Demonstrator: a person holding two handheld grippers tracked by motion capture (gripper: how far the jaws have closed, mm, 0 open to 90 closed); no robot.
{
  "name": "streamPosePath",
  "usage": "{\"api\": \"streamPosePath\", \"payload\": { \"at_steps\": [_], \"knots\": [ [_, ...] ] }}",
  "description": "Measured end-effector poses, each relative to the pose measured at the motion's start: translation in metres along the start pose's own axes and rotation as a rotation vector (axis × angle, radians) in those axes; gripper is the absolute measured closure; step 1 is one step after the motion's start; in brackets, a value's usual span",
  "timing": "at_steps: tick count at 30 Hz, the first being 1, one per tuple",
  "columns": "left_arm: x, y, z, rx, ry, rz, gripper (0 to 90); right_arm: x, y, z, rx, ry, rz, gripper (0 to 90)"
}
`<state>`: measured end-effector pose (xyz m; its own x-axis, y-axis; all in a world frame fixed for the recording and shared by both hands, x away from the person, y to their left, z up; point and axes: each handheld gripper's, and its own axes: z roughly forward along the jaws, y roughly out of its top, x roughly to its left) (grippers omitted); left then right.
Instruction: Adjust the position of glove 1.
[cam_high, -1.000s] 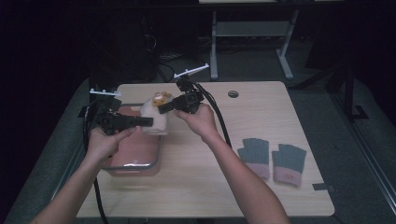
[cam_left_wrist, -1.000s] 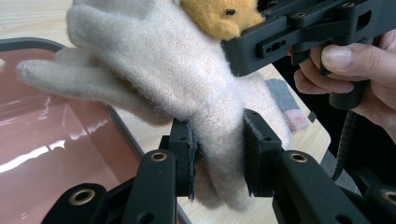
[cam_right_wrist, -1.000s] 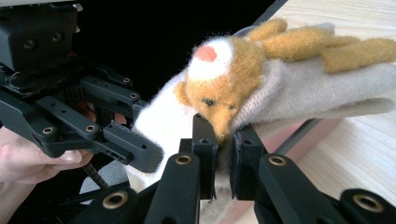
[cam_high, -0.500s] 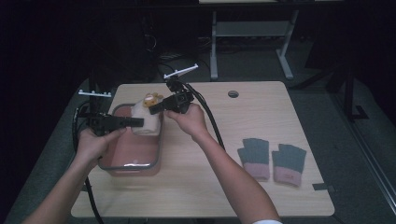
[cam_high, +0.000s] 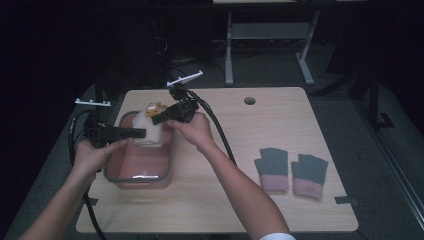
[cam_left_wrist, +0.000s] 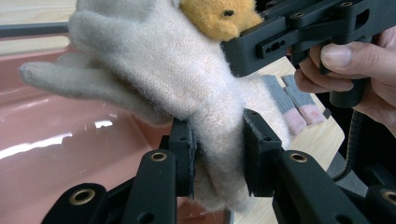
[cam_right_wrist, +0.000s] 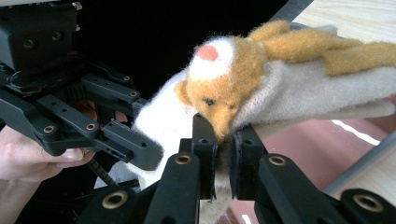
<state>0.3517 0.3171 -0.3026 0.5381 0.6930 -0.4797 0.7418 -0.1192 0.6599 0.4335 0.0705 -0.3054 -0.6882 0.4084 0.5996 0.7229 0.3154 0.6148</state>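
Left tongs (cam_high: 131, 133) clamp the cuff end of the cream mitten (cam_left_wrist: 187, 88), held above the pink tub (cam_high: 140, 167) at the worktop's (cam_high: 280, 125) left side. Mitten's long axis runs roughly left to right between the two tools, sagging little. Right tongs (cam_high: 159, 119) pinch the opposite end, just under the small orange bear (cam_right_wrist: 224, 79) sewn on it. Both hands sit equally close. Grey gloves (cam_high: 291, 170) lie well apart, right.

table (cam_high: 300, 120): light wood, round hole (cam_high: 249, 100) | floor (cam_high: 330, 75): grey | white frame (cam_high: 265, 30) behind | room dim
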Motion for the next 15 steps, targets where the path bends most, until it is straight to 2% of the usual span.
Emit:
{"api": "streamPosePath", "payload": {
  "at_steps": [15],
  "knots": [
    [0.019,-0.014,0.0,0.029,0.014,-0.037,68.4,-0.008,-0.004,0.026,0.045,0.025,0.033,82.4]
  ]
}}
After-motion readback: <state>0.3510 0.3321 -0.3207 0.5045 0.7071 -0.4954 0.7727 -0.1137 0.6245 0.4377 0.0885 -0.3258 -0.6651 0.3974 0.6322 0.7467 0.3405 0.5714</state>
